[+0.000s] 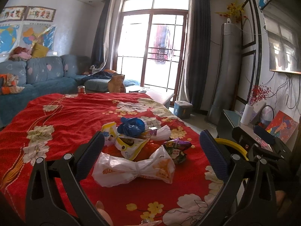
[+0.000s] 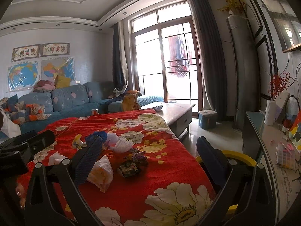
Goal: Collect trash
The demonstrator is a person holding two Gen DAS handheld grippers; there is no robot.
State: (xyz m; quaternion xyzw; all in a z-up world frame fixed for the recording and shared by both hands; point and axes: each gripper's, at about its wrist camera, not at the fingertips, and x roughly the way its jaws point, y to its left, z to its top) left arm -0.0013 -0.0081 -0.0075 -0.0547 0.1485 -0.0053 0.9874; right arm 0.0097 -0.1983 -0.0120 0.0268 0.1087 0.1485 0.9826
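Observation:
A heap of trash lies on the red floral cloth (image 1: 62, 120). It holds a knotted white bag with orange print (image 1: 135, 169) (image 2: 101, 171), a yellow-white wrapper (image 1: 129, 145), a crumpled blue bag (image 1: 131, 126) (image 2: 97, 135), a small white bag (image 1: 163, 131) (image 2: 122, 145) and a dark colourful wrapper (image 1: 176, 148) (image 2: 131, 165). My left gripper (image 1: 152, 150) is open just short of the heap, holding nothing. Right of it, my right gripper (image 2: 150, 160) is also open and holds nothing. A crumpled white tissue (image 2: 56, 158) lies at the heap's left.
A yellow rim (image 1: 231, 145) (image 2: 239, 156) shows below the cloth's right edge. Further right stands a dark cabinet (image 2: 254, 124) with a white vase (image 2: 270, 113). Beyond the cloth are a blue sofa (image 1: 45, 75), a low table (image 2: 178, 113), a blue stool (image 2: 207, 118) and glass doors.

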